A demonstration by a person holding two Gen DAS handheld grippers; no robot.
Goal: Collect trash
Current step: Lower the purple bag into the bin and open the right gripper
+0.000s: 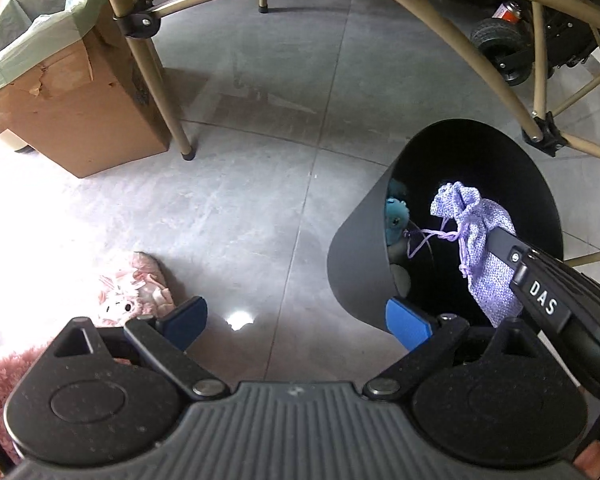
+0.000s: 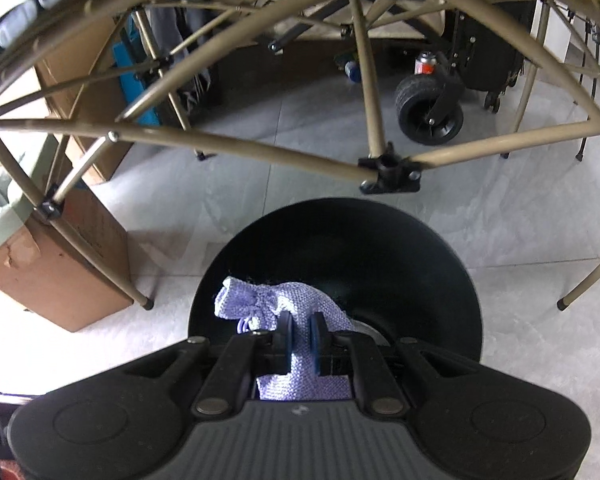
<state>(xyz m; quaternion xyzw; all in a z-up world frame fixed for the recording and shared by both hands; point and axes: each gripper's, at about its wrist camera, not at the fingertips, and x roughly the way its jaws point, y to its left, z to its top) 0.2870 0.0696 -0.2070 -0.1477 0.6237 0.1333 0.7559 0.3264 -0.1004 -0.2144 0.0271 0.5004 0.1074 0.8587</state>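
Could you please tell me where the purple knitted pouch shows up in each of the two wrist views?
Left wrist: the purple knitted pouch hangs at right, pinched by the right gripper above the black bin.
Right wrist: lower centre, clamped between the blue pads, over the bin's opening.
Shared landmark: the cardboard box at left.

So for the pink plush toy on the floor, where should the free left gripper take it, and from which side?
Grip the pink plush toy across its soft body, from above: it lies flat on the floor beside the rug, and the left gripper already stands open nearby.
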